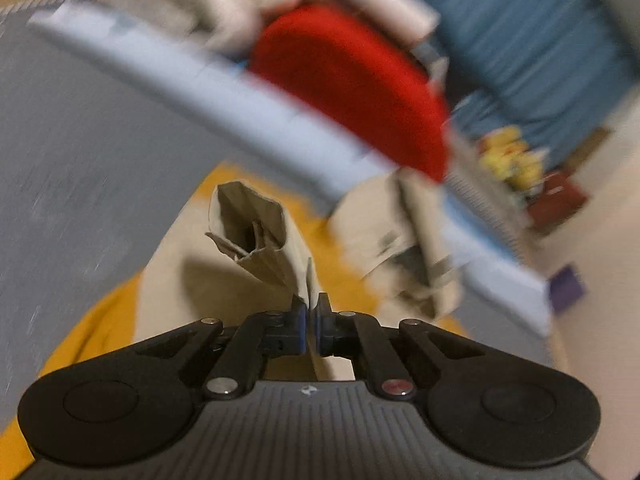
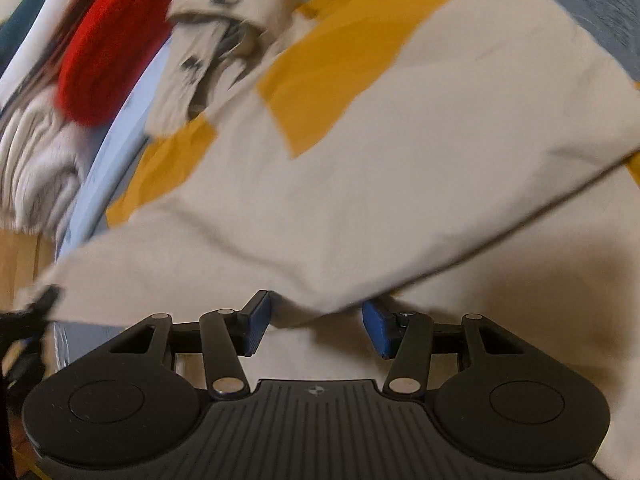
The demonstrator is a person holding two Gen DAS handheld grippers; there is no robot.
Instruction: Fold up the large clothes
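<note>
Left hand-held gripper [image 1: 311,314]: jaws pinched together on a fold of the beige garment [image 1: 256,236]; the blue pads [image 1: 301,328] press the cloth from both sides, and the gripped fold rises from the jaws and opens into a hollow, tube-like end further out.

Right hand-held gripper [image 2: 316,326]: released, jaws spread wide; its blue pads [image 2: 256,326] stand well apart, and a hanging edge of the beige garment [image 2: 360,184] droops between and just beyond them. Whether the cloth touches either pad cannot be told.

Beige garment: large, spread over the bed; it fills most of the right wrist view, one broad panel draped across from far right to near left. Its far end is a bunched part with dark marks [image 2: 208,52], blurred.

Yellow cloth [image 2: 332,68]: lies under the beige garment and shows in patches around it in both views.

Bed [image 1: 80,152]: grey-blue surface with a pale blue edge [image 1: 248,108] at its far side.

Red object [image 1: 352,84]: rounded, beyond the bed's edge; blurred.

Whitish knit fabric [image 2: 36,160]: far left in the right wrist view, beside the red object.

Background: blue curtain [image 1: 540,40] at far right, heavily blurred.
</note>
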